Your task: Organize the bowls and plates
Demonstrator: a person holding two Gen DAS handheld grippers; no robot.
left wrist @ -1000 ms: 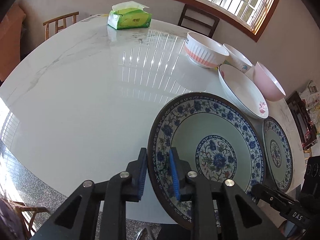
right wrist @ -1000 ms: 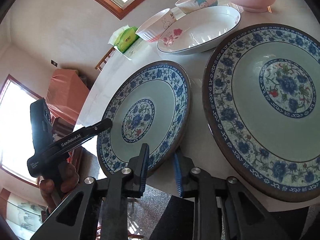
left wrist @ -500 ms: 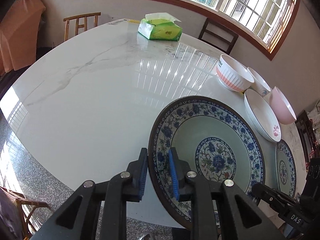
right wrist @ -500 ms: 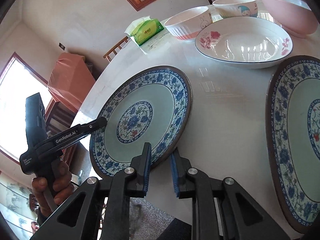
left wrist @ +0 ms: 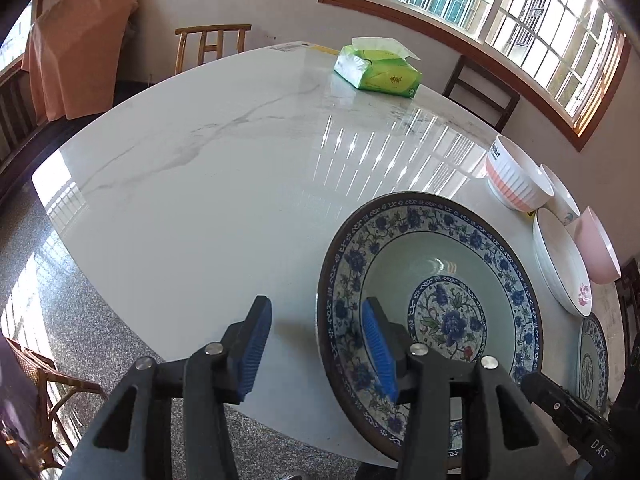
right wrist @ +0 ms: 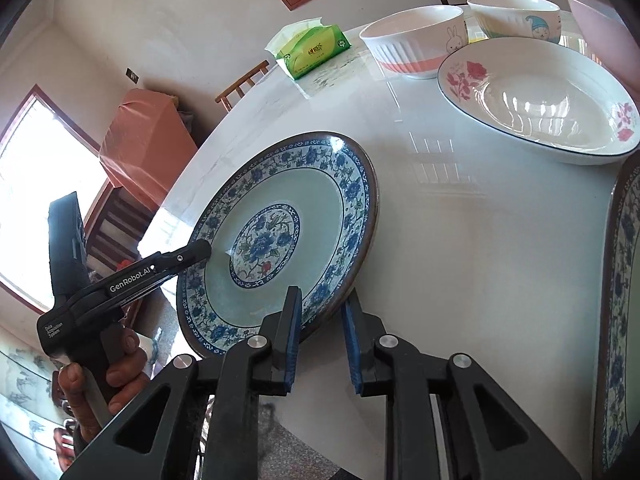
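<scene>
Left tongs (left wrist: 316, 344) just opened, released blue plate (left wrist: 432, 300) onto tabletop (left wrist: 200, 184). Right tongs (right wrist: 320, 332) apparently still pinching plate rim. Next: release, fetch second plate (right wrist: 618, 320).

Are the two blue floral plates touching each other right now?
Apart. The right wrist view shows bare table between the centre blue floral plate and the second blue floral plate at the right edge.

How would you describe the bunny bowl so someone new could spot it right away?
On the white marble table, look to the far side near the green tissue pack, where three bowls stand in a row. The bunny bowl is the one nearest the tissues: white, ribbed, with a salmon band low down and a small rabbit drawing.
</scene>
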